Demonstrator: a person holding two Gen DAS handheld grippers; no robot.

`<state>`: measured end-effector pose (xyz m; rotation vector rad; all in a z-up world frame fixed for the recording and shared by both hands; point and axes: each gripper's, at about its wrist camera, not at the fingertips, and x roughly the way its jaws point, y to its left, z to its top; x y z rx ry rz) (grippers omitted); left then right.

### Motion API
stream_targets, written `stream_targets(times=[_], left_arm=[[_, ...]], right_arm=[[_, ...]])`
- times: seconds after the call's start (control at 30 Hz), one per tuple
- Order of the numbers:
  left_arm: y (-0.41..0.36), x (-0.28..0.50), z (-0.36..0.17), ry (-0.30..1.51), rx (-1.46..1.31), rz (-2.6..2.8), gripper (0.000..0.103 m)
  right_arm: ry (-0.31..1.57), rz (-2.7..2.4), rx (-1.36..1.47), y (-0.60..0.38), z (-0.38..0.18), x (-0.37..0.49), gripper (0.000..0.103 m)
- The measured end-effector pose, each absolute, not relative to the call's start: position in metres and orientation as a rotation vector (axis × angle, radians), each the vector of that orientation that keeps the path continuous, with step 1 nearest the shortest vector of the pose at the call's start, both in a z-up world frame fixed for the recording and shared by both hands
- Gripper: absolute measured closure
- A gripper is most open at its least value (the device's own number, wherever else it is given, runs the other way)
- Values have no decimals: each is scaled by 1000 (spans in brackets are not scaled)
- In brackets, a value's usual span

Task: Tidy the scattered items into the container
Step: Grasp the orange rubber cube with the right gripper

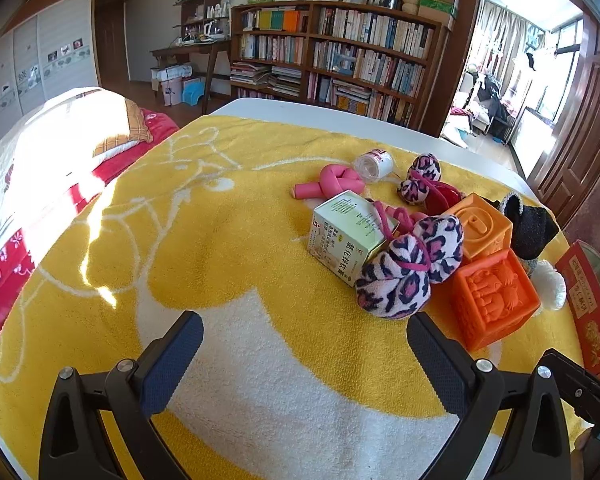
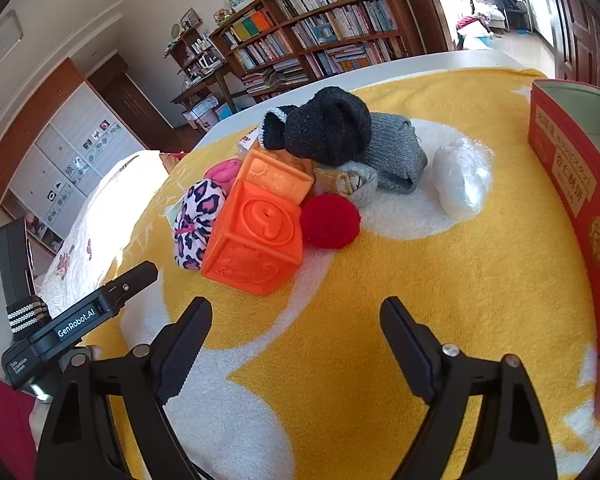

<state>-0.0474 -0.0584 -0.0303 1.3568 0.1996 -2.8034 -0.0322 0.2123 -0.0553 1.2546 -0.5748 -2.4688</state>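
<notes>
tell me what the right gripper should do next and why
Probably ease the right gripper forward and down onto the near orange block. Its jaws stand open and empty, that block is the closest item in front of them with its near faces unobstructed, and the red box waits open at the right for the drop.

A looped yellow and white terry towel covers the smooth white worktop. The two orange blocks look like matt moulded rubber or soft plastic with raised figures. The leopard-print slippers are fluffy fleece; the black sock and grey sock are knitted. The green carton is printed card, the red box glossy card. The red ball is fuzzy.
</notes>
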Motion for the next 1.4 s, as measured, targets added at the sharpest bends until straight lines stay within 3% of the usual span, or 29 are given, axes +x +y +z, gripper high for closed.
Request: stream_targets(times=[0.6, 1.1, 1.4], left_arm=[[-76, -40, -35, 264, 1381, -2864, 0], [-58, -42, -24, 161, 1369, -2906, 0], [-23, -55, -26, 15, 1434, -2956, 0]], right_arm=[[-832, -2312, 1386, 184, -71, -70, 19], [-719, -2347, 1327, 176, -58, -71, 46], [-569, -2509, 1199, 187, -30, -39, 48]])
